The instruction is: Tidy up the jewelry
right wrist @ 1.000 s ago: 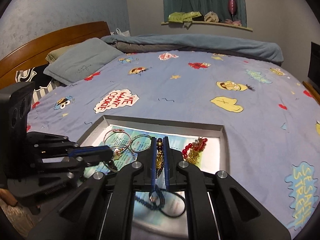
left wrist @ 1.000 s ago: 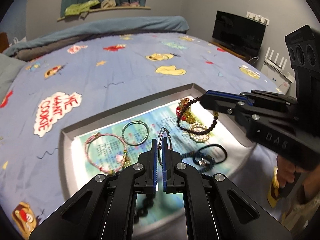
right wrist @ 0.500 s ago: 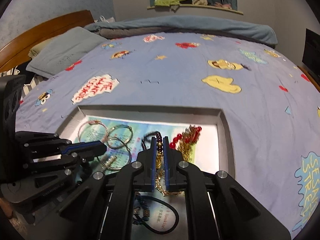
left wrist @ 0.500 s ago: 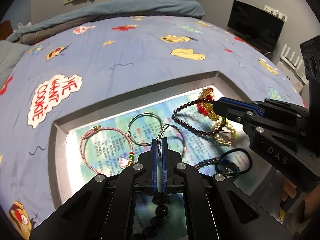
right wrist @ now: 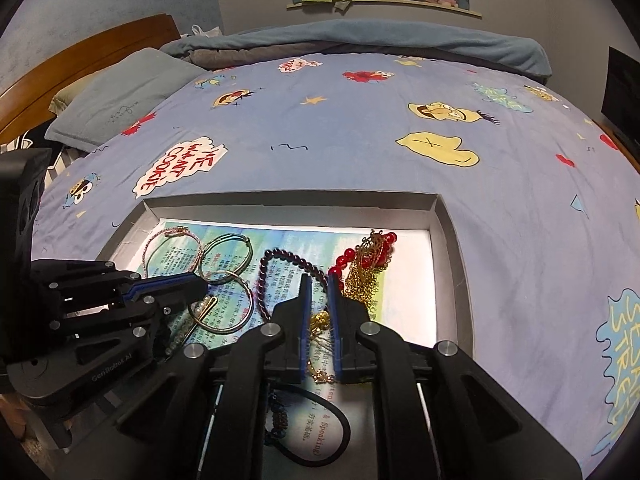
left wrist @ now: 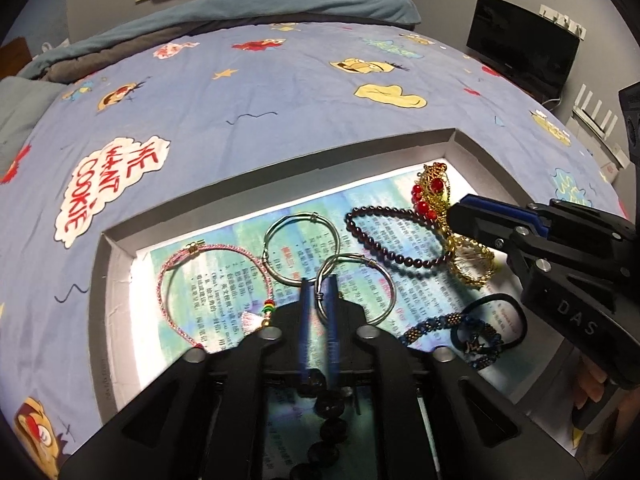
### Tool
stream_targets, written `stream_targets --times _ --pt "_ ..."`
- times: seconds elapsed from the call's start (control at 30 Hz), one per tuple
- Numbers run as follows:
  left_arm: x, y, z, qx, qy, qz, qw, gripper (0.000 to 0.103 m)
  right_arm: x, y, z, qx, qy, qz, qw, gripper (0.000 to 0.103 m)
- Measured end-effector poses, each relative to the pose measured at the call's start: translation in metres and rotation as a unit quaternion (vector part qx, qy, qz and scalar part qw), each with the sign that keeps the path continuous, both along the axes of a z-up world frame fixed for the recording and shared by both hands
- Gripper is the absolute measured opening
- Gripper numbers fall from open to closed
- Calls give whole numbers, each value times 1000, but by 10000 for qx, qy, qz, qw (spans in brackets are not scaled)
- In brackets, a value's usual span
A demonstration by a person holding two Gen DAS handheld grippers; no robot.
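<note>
Both claws have just been opening. The left claw [left wrist: 318, 294] has let its silver bangle [left wrist: 354, 288] settle flat in the tray [left wrist: 120, 248] on the bed; the right claw [right wrist: 318, 304] has loosened around the gold chain [right wrist: 320, 322]. Both pieces look delivered. Tray walls stand close, so straight up is the clearest exit.

Both tools are matte black plastic with angular, cut-out linkage arms joined by round silver screws. The left gripper [left wrist: 316, 292], at the lower centre of its own view, has narrow fingers [left wrist: 305, 320] faced with blue pads. The right gripper [right wrist: 318, 284] is built the same; seen at the right of the left view it bears pale "DAS" lettering, while the left one's body in the right view reads "GenRobot AI".
</note>
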State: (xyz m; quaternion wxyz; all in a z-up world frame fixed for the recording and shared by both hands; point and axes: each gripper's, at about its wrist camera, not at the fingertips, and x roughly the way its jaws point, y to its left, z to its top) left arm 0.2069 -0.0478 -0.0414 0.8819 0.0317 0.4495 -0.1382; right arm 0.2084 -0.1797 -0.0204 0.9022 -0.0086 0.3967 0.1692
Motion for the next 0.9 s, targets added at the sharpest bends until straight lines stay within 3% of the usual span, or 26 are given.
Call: stream_targets --times 0.03,0.17,0.27,0.33,0.5,0.57,0.9 --pt "0 1 0 11 -36 34 10000 26 -1 -1 0 1 -16 -12 10000 19" --pt "-2 5 4 1 -98 120 9999 30 -4 -3 1 9 -11 -47 10000 21" --pt "-6 6 10 67 -218 178 9996 39 -9 -5 3 5 -35 -82 10000 34" --pt "-10 7 16 122 -328 235 9991 46 -12 -6 6 -11 -73 -95 9999 36" --pt "-18 11 29 193 -478 334 9981 55 -25 -13 19 14 -225 -194 9996 47" --pt "-24 13 35 243 -576 385 9973 64 -30 -15 23 39 -253 -215 9994 52" --pt "-65 25 60 240 -928 493 9942 79 -65 -25 42 21 -434 -309 9986 71"
